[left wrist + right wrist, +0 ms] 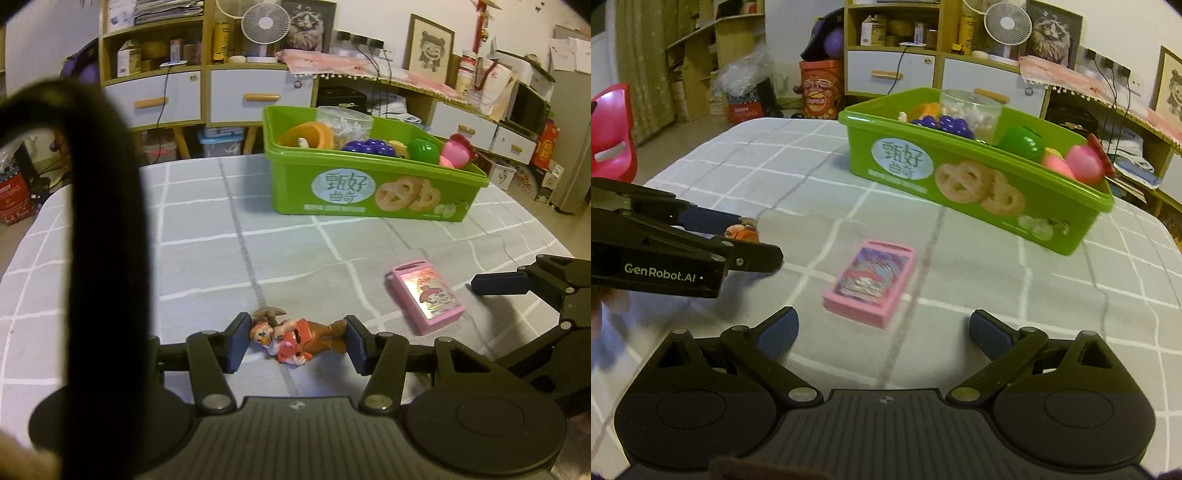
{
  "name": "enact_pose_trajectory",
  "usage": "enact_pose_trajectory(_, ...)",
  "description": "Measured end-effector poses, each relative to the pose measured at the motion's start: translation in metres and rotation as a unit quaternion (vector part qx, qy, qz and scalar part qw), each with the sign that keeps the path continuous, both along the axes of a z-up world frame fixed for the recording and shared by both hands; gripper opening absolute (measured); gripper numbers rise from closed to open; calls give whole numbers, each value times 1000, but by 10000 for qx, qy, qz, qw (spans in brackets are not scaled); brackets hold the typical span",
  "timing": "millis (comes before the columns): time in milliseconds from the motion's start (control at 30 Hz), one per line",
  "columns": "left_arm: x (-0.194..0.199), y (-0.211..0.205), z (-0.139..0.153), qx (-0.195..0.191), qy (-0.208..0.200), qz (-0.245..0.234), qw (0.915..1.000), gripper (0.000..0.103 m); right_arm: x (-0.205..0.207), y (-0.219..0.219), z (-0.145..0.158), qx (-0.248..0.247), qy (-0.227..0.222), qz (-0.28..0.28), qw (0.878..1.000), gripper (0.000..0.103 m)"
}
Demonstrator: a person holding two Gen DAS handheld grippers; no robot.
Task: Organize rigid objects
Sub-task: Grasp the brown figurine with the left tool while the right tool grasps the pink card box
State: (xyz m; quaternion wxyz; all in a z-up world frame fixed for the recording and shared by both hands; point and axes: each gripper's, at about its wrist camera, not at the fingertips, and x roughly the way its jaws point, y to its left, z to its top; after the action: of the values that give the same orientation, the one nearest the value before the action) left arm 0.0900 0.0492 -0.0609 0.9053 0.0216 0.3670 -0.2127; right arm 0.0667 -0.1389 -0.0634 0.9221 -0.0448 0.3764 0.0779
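The small toy figurine (pixel 293 341) is lying on its side on the checked tabletop (pixel 295 251), and the left gripper (pixel 295 341) is pinching it, its jaws drawn in close with the blue pads pressing on the figure's head and feet. Just right of those jaws and a little ahead, a pink card box (pixel 870 282) is lying flat. The right gripper (pixel 884 332) is hovering directly behind that box, its jaws standing wide apart and gripping nothing. Well ahead of both sets of jaws, a green bin (pixel 369 184) is sitting, holding toy fruit (pixel 373 146).
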Motion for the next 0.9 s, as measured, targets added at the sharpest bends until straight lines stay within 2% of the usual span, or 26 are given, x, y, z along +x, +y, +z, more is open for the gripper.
enact_pose_trajectory(133,1,4,0,7,14,47,10000,32,5,2,2,5,-37,-67,10000,89)
enact_pose_trajectory(200,1,4,0,11,19,39,10000,32,7,3,3,-40,-64,-131,9999,80)
enact_pose_trajectory(433,1,4,0,7,20,50,10000,32,7,-5,7,-15,-127,-252,9996,61)
enact_pose_trajectory(567,2,4,0,-25,51,45,10000,32,7,-13,9,76,-126,-299,9994,45)
enact_pose_trajectory(900,4,2,2,-150,127,129,9997,32,7,-34,19,307,-185,-528,9980,43)
